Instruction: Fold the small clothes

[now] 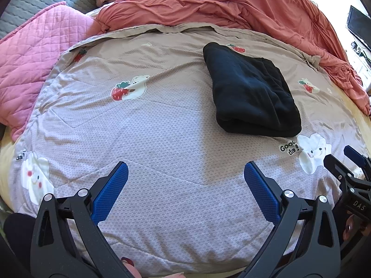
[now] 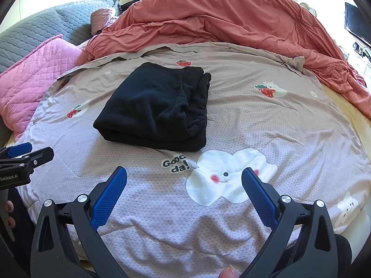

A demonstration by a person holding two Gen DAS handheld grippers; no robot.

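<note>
A black fleece garment (image 1: 252, 92) lies folded into a thick rectangle on the patterned bed cover (image 1: 162, 127); it also shows in the right wrist view (image 2: 157, 108). My left gripper (image 1: 185, 169) is open and empty, held above the cover, near and to the left of the garment. My right gripper (image 2: 184, 173) is open and empty, just in front of the garment over the cloud print. Each gripper shows at the edge of the other's view: the right one (image 1: 345, 162), the left one (image 2: 25, 153).
A rumpled orange duvet (image 1: 231, 7) is piled along the far side of the bed. A pink quilted pillow (image 1: 30, 64) and a grey quilted one (image 2: 34, 32) lie at the left. A dark screen (image 1: 358, 25) stands at the far right.
</note>
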